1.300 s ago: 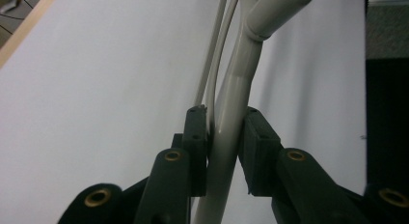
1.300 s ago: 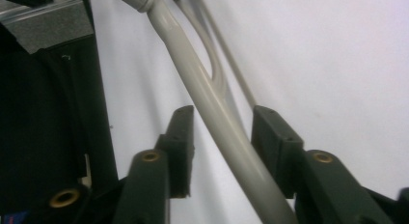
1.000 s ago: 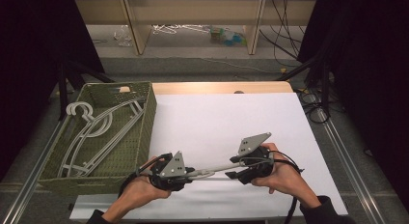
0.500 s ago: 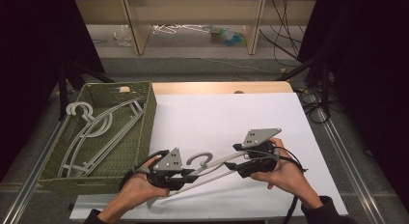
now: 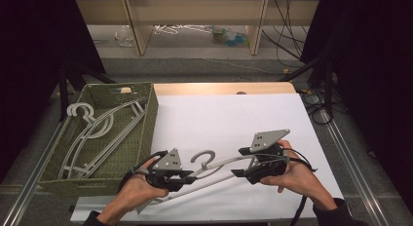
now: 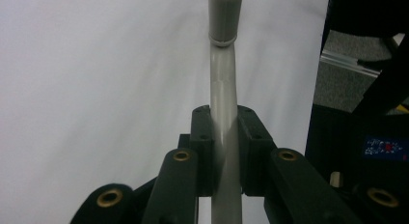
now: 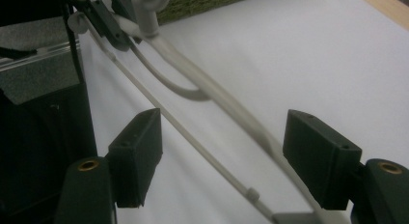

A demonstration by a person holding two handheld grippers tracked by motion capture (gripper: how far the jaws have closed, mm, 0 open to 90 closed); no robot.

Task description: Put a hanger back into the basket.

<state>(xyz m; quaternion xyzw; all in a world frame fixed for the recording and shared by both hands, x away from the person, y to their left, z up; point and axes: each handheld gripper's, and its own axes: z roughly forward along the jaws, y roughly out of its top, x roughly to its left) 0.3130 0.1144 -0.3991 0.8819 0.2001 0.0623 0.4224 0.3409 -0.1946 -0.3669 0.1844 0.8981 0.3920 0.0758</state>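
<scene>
A grey plastic hanger (image 5: pixel 214 168) lies low over the white sheet (image 5: pixel 234 119) between my two hands, its hook (image 5: pixel 204 157) pointing toward the far side. My left gripper (image 5: pixel 187 176) is shut on the hanger's arm near the neck; in the left gripper view the pads (image 6: pixel 203 151) squeeze the grey bar (image 6: pixel 223 79). My right gripper (image 5: pixel 238 172) is at the hanger's other end. Its jaws have just been opening. In the right gripper view the hanger's arm and thin bar (image 7: pixel 226 105) pass between the spread pads (image 7: pixel 137 151) of this gripper (image 7: pixel 229 154) without touching them.
A green woven basket (image 5: pixel 148 119) stands at the left of the table with several more grey hangers (image 5: pixel 92 133) in it. The table's wooden far edge (image 5: pixel 219 88) shows beyond the sheet. Dark stands and cables flank both sides.
The hanger has turned so that its hook now shows on the sheet between the hands. The right gripper's jaws have spread off the hanger; the left stays clamped.
</scene>
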